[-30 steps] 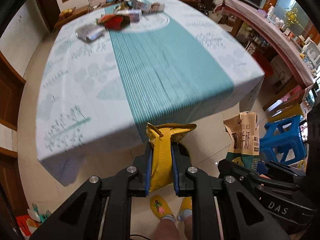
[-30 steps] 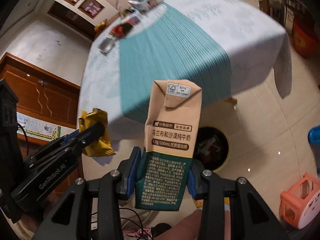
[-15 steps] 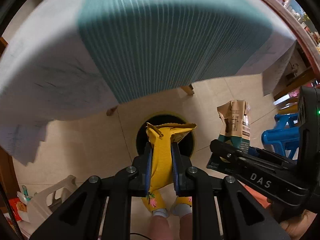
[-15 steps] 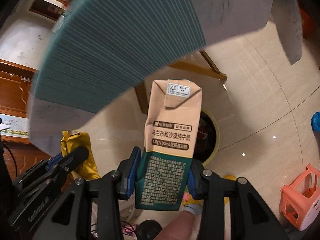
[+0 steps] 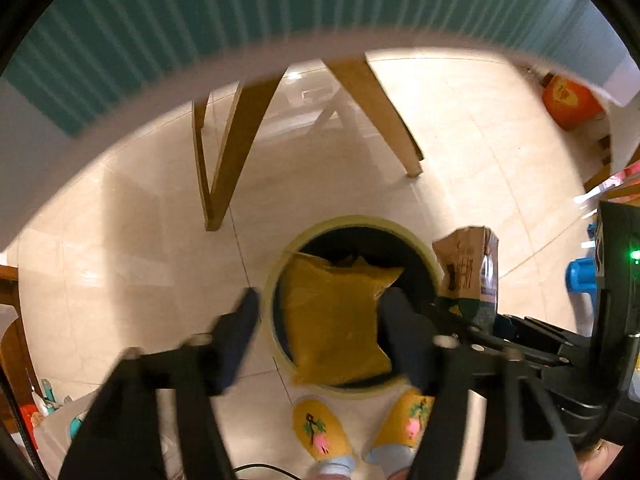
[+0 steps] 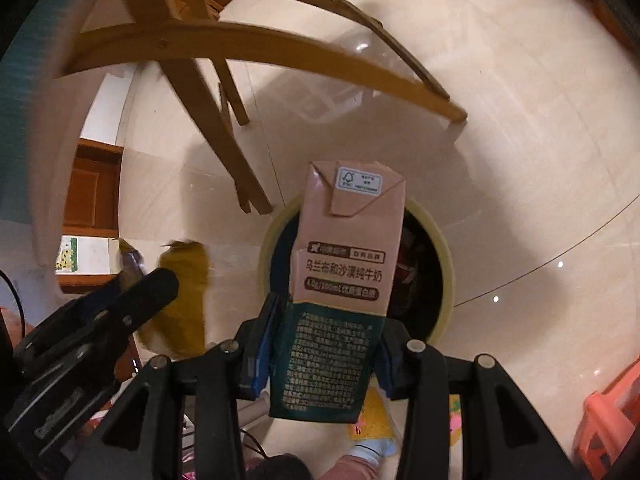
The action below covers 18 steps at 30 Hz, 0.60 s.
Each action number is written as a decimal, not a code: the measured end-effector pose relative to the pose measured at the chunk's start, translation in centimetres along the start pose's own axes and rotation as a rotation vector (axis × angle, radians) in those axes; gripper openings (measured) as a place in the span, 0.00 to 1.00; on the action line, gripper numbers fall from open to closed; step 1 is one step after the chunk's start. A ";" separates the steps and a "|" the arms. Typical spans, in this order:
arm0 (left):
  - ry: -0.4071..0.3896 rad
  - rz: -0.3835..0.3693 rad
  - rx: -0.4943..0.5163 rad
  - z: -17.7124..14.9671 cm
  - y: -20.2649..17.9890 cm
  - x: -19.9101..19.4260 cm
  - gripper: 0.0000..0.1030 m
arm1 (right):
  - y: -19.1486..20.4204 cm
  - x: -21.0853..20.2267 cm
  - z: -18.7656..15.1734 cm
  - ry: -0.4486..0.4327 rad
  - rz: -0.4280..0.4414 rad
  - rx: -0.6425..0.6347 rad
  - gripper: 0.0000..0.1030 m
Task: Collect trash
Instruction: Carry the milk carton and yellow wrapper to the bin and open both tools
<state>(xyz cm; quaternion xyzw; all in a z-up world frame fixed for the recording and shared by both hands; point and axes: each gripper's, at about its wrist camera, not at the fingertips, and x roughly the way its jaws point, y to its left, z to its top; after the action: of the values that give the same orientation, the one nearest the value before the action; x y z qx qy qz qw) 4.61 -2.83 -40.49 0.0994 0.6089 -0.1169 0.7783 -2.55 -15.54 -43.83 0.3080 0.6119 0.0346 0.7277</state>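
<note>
Both grippers point steeply down at the floor beneath the table edge, over a round bin [image 5: 430,268] with a pale yellow rim and dark interior.

Left gripper [image 5: 320,320]: jaws opening, fingers blurred, spread to either side of a yellow snack bag [image 5: 336,320]. Neither pad touches the bag. The bag sits between the fingers in line with the bin mouth, its lower corner overlapping the near rim; cannot tell whether it is in the air or already resting inside. In the right wrist view the same bag [image 6: 180,304] shows as a blurred yellow shape just beyond the left gripper's finger.

Right gripper [image 6: 324,344]: clamped on a milk carton [image 6: 344,260], blue pads pressing the dark green lower part on both sides. Carton stands upright along the fingers, tan upper part with folded top flap pointing away, over the bin opening [image 6: 444,264]. From the left wrist view the carton [image 5: 472,272] is just to the right of the bin rim, held beside the left gripper.

Person's feet in yellow slippers [image 5: 320,428] stand just at the near side of the bin. Wooden table legs [image 5: 384,108] stand on the tiled floor beyond it, under a teal-striped tablecloth [image 5: 160,20].
</note>
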 end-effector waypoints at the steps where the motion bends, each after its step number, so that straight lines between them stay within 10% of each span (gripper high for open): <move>1: 0.005 0.011 0.002 -0.1 0.1 0.6 0.76 | -0.3 0.6 0.0 0.007 0.003 0.005 0.41; 5: 0.033 0.030 -0.023 -0.2 1.4 1.5 0.84 | -0.5 2.1 0.0 0.029 0.006 0.021 0.64; 18: 0.025 0.057 -0.055 -0.1 3.1 -1.4 0.88 | 0.9 0.7 0.5 -0.030 -0.038 -0.006 0.76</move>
<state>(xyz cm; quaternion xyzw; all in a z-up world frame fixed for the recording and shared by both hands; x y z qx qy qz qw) 5.13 0.19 -39.14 0.0967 0.6185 -0.0767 0.7761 -1.64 -14.68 -43.95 0.2945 0.6065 0.0180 0.7383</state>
